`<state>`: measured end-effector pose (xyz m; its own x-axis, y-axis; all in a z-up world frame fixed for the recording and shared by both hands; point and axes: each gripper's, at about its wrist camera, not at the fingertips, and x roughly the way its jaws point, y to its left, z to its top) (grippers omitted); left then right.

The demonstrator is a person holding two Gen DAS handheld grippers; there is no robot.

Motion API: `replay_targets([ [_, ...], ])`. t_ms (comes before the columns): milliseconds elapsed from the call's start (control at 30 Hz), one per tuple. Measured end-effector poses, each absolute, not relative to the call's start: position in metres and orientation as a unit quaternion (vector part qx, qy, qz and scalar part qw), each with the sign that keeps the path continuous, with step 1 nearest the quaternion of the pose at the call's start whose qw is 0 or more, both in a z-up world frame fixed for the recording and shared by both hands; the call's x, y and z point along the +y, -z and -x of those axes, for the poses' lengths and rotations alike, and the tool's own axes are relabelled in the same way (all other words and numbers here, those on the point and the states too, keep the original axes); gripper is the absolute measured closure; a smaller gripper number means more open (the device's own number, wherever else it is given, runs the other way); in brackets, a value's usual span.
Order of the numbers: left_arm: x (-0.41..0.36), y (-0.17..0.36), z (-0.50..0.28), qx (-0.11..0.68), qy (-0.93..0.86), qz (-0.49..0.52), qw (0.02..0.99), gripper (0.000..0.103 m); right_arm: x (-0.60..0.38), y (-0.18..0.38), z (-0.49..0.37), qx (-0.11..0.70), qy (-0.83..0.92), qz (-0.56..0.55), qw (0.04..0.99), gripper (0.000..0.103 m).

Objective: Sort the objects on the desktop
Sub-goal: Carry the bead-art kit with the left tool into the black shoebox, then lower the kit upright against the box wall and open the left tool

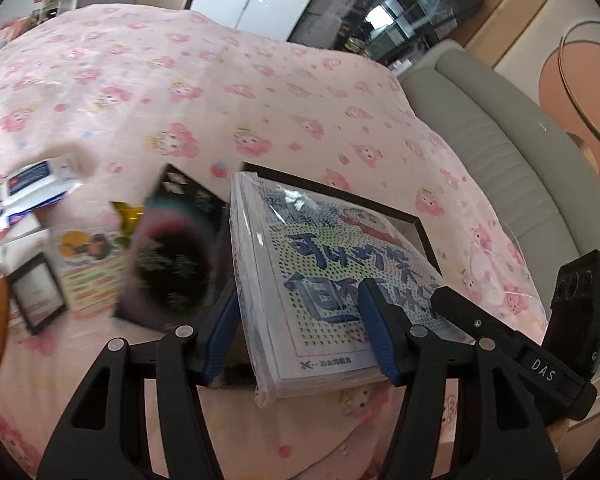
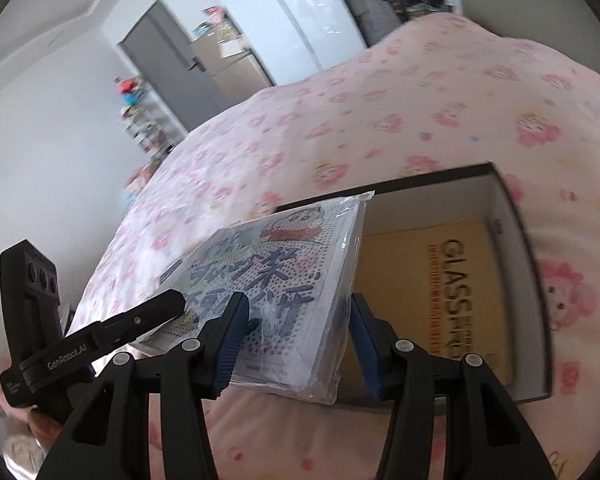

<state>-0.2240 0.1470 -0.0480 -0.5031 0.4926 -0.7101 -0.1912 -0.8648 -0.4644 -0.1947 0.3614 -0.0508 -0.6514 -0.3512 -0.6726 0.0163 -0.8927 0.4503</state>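
Two grippers, left and right, gripping one wrapped book, one box

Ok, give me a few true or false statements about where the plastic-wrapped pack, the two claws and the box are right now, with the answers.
1. Both claws hold the plastic-wrapped pack at once. True: the left claw and the right claw each have blue pads against it.
2. The pack lies flat inside the box. False: it is tilted, lifted beside and above the open box.
3. The box is empty. False: a yellow item printed with dark letters lies in it.
4. The bedspread is pink with cartoon figures. True.
5. No other objects remain on the bed. False: cards and packets lie to the left in the left wrist view.
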Motion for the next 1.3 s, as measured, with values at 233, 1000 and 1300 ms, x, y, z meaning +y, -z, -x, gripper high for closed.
replay_targets([
  [233,0.185,0.064,0.251,-0.155,-0.838,0.476,0.217,0.043,0.388,0.067,0.211,-0.21,0.887,-0.405,0.064,0.056],
  [1000,0.23,0.134,0.28,-0.178,-0.794,0.54,0.218,0.043,0.416,0.111,0.245,-0.181,0.864,-0.47,-0.01,0.056],
  [1300,0.217,0.134,0.277,-0.168,-0.797,0.542,0.206,0.043,0.41,0.118,0.249,-0.19,0.854,-0.484,0.014,0.055],
])
